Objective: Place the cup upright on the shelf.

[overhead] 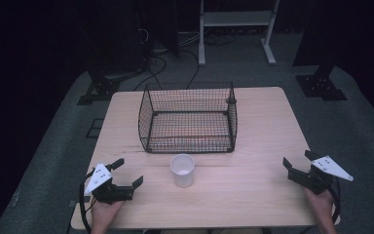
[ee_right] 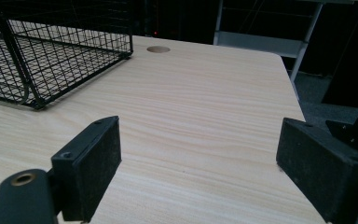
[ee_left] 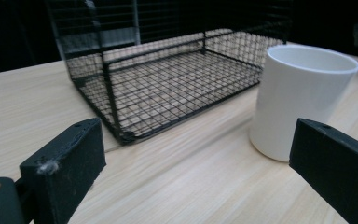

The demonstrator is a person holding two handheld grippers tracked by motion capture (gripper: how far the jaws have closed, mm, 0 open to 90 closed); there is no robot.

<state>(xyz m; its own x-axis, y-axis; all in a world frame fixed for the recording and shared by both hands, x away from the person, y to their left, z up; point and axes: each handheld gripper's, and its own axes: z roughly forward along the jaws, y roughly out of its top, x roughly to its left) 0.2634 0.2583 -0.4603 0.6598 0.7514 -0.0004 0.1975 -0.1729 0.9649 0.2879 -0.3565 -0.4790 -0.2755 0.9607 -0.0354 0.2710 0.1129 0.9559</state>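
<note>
A white cup (overhead: pixel 182 169) stands upright on the wooden table (overhead: pixel 253 195), just in front of a black wire basket (overhead: pixel 188 117). My left gripper (overhead: pixel 127 174) rests open near the table's front left, its jaws wide apart and aimed toward the cup (ee_left: pixel 300 98) and the basket (ee_left: pixel 168 79). At the front right edge my right gripper (overhead: pixel 297 162) is open too, with bare tabletop between its jaws. The basket's corner (ee_right: pixel 37 51) sits to the left in the right gripper view. Nothing is held.
A round hole (ee_right: pixel 158 49) is cut in the table's far corner. Beyond the table stand a white metal rack (overhead: pixel 236 22), dark stand bases (overhead: pixel 321 85) and cables (overhead: pixel 160 58) on the grey floor.
</note>
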